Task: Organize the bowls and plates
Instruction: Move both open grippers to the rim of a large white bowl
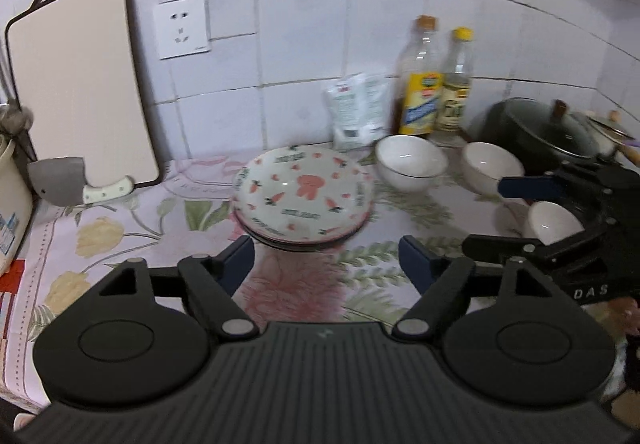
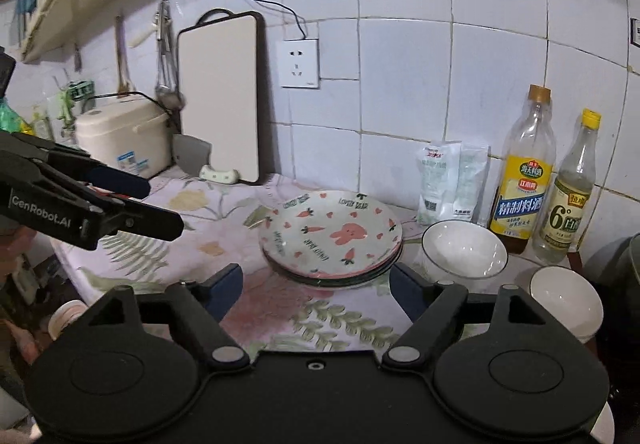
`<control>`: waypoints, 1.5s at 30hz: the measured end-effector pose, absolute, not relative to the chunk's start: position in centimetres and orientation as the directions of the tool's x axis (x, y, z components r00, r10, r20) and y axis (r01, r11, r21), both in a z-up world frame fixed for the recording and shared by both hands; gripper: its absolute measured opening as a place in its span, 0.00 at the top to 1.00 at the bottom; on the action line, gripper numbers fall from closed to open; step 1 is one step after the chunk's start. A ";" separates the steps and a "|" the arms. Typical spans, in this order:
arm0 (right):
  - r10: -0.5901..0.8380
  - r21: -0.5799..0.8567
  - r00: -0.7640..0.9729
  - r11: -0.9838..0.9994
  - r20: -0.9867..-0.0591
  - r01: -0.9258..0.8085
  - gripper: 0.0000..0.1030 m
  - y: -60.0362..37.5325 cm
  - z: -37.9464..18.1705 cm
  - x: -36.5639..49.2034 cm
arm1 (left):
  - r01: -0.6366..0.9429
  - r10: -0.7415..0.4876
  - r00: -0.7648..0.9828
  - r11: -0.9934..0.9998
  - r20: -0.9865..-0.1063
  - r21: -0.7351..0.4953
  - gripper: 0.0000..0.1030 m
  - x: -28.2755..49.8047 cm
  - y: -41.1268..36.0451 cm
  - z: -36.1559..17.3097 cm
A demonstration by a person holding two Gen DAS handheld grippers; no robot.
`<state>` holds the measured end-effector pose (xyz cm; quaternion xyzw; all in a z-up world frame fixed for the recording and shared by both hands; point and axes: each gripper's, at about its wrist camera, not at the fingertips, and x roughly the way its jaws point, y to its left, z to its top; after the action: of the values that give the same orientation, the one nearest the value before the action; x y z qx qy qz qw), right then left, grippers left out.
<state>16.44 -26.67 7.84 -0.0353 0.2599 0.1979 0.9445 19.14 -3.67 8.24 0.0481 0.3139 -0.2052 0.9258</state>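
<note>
Plates (image 1: 303, 200) form one stack at the bench (image 1: 120, 244) centre, with three white bowls (image 1: 411, 161) still separate to the right, so plate stacking appears complete and bowl nesting appears next. Both the left tool (image 1: 326, 258) and the right tool (image 2: 316, 288) stand spread and empty, near of the stack. The next move likely requires closing one tool on a bowl rim.

On the bench (image 2: 132, 256) a stack of plates (image 2: 331, 236) sits centre; 3 bowls (image 2: 464, 250) run toward 3 o'clock, 2 bottles (image 2: 524, 180) stand at 2 o'clock behind them, a chopping board (image 2: 222, 96) leans on the wall at 10 o'clock
</note>
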 end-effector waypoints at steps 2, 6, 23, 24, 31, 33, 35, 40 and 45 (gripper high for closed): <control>0.358 0.040 0.789 0.919 -0.499 -0.392 0.16 -27.2 8.1 15.3 | 0.420 -0.358 0.717 0.907 -0.598 -0.038 0.21 18.1 -4.2 8.4; 0.352 0.035 0.801 0.923 -0.484 -0.383 0.08 -28.3 8.4 12.8 | 0.430 -0.356 0.729 0.903 -0.585 -0.014 0.11 16.3 -5.2 8.2; 0.284 0.035 0.832 0.952 -0.476 -0.305 0.05 -34.1 5.6 6.1 | 0.546 -0.419 0.633 0.838 -0.651 -0.008 0.06 14.8 -12.1 5.0; 0.275 0.035 0.834 0.955 -0.478 -0.294 0.05 -34.4 5.3 5.8 | 0.559 -0.426 0.619 0.829 -0.660 -0.011 0.06 15.0 -12.7 4.7; 0.192 0.024 0.855 0.978 -0.481 -0.206 0.05 -36.7 3.1 4.7 | 0.616 -0.477 0.546 0.786 -0.689 -0.055 0.06 16.7 -16.6 3.0; 0.159 0.021 0.860 0.985 -0.485 -0.170 0.05 -37.5 2.3 4.6 | 0.655 -0.522 0.500 0.750 -0.691 -0.092 0.06 17.1 -17.7 2.4; 0.127 0.021 0.861 0.991 -0.492 -0.134 0.05 -38.4 1.4 4.6 | 0.670 -0.556 0.477 0.731 -0.681 -0.127 0.06 17.5 -18.5 1.9; 0.059 0.015 0.845 0.998 -0.532 -0.060 0.05 -40.3 -0.7 5.2 | 0.677 -0.608 0.465 0.712 -0.644 -0.183 0.07 18.6 -20.7 0.8; 0.032 0.041 0.820 0.999 -0.572 -0.011 0.05 -41.8 -3.4 6.8 | 0.678 -0.651 0.460 0.697 -0.604 -0.235 0.09 19.9 -23.2 -0.8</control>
<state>6.84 -41.79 -3.38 0.0179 0.3002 0.0114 0.9537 19.95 -23.19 -0.84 0.0195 0.3446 -0.3889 0.8542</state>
